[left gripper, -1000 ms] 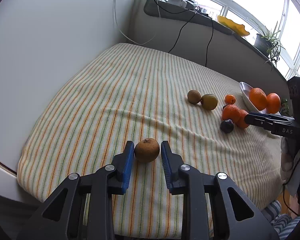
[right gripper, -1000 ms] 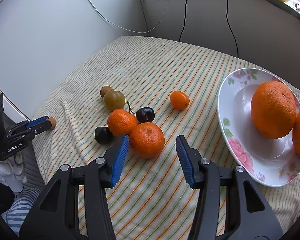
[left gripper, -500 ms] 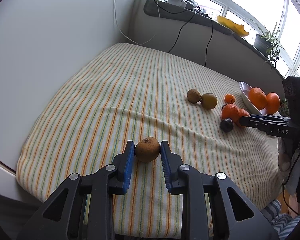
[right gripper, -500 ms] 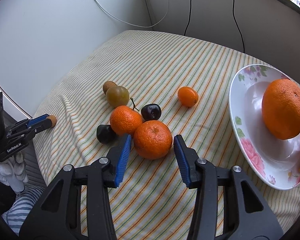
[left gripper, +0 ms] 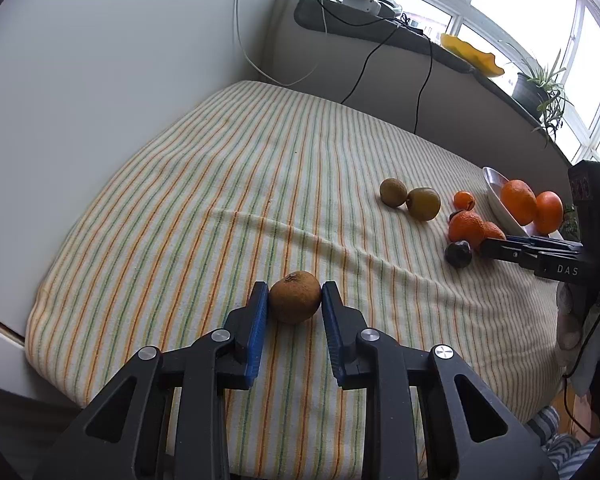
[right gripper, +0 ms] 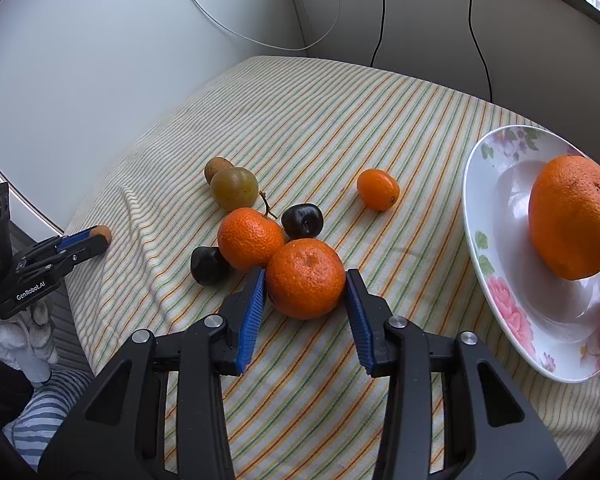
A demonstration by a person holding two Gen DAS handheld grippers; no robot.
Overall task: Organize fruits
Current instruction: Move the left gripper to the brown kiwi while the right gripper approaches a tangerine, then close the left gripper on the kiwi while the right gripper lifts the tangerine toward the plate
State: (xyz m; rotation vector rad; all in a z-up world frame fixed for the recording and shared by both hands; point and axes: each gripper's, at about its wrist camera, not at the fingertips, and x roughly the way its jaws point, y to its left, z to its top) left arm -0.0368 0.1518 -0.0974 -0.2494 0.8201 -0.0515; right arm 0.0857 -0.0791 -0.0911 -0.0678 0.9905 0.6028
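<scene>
My left gripper (left gripper: 294, 300) is shut on a small brown fruit (left gripper: 295, 298), which rests on the striped cloth (left gripper: 260, 184) near its front edge. In the right wrist view a tangerine (right gripper: 306, 278) sits between the blue pads of my right gripper (right gripper: 306, 276). Its jaws are closing, and both pads touch the tangerine's sides. A second tangerine (right gripper: 250, 238) lies just behind it, flanked by two dark plums (right gripper: 302, 221) (right gripper: 209, 266). A kumquat (right gripper: 378, 190) and two greenish-brown fruits (right gripper: 234, 189) lie further back. The flowered plate (right gripper: 496, 280) on the right holds two oranges (right gripper: 572, 216).
The cloth-covered table stands against a white wall (left gripper: 100, 80) at left and a ledge (left gripper: 380, 36) with cables at the back. A person's striped sleeve (right gripper: 40, 420) shows at the lower left, below the table edge. A potted plant (left gripper: 540, 88) stands on the windowsill.
The right gripper's jaws have narrowed from well clear of the tangerine until the pads meet its sides, edging slightly forward. The left gripper and its brown fruit have stayed put.
</scene>
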